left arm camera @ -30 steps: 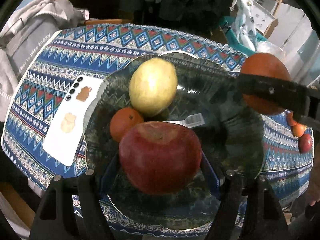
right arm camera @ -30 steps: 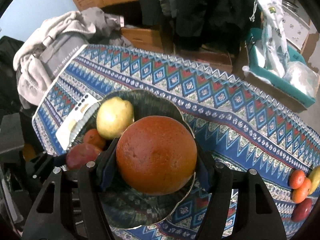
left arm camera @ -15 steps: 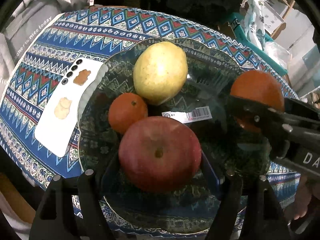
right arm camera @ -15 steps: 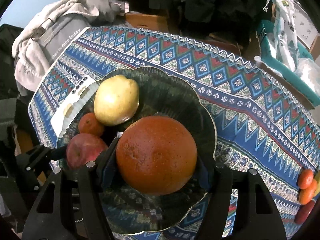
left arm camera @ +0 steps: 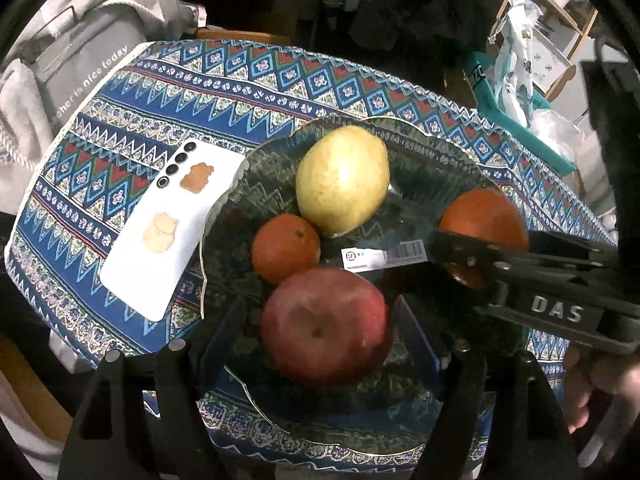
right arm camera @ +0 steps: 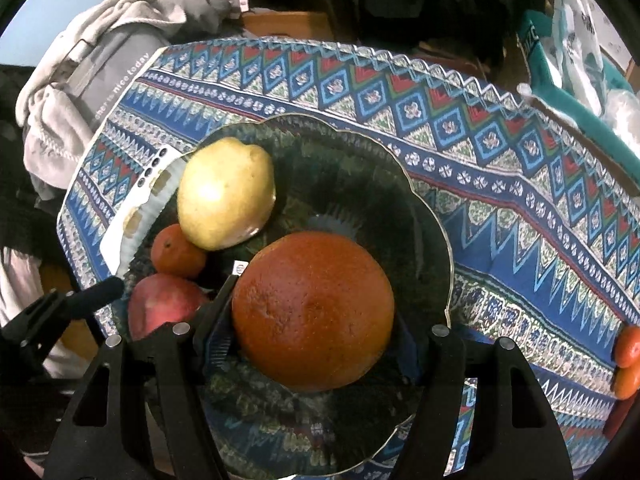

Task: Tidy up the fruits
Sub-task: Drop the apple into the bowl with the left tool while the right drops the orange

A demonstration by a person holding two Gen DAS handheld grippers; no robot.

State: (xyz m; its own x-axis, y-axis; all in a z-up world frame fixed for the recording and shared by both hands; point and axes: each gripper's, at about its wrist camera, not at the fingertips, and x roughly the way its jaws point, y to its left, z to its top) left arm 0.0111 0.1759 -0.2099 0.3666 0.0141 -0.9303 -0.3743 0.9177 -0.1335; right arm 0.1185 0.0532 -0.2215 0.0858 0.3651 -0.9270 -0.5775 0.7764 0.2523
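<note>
A dark patterned glass plate (left arm camera: 420,152) (right arm camera: 424,216) sits on the blue patterned tablecloth. On it lie a yellow pear (left arm camera: 344,180) (right arm camera: 226,192), a small tangerine (left arm camera: 286,248) (right arm camera: 176,250) and a red apple (left arm camera: 324,324) (right arm camera: 164,304). My left gripper (left arm camera: 320,332) has its jaws wide around the apple, with gaps on both sides; the apple rests on the plate. My right gripper (right arm camera: 312,320) is shut on a large orange (right arm camera: 312,308) (left arm camera: 484,220) low over the plate's right side.
A white phone (left arm camera: 172,224) lies on the cloth, its edge under the plate's left rim. More small fruits (right arm camera: 626,360) sit at the cloth's right end. Grey clothing (right arm camera: 92,64) is piled beyond the table's left edge, teal bags (left arm camera: 516,108) beyond the right.
My left gripper's jaws have spread apart and the apple now sits on the plate. My right gripper has come lower and further over the plate with the orange.
</note>
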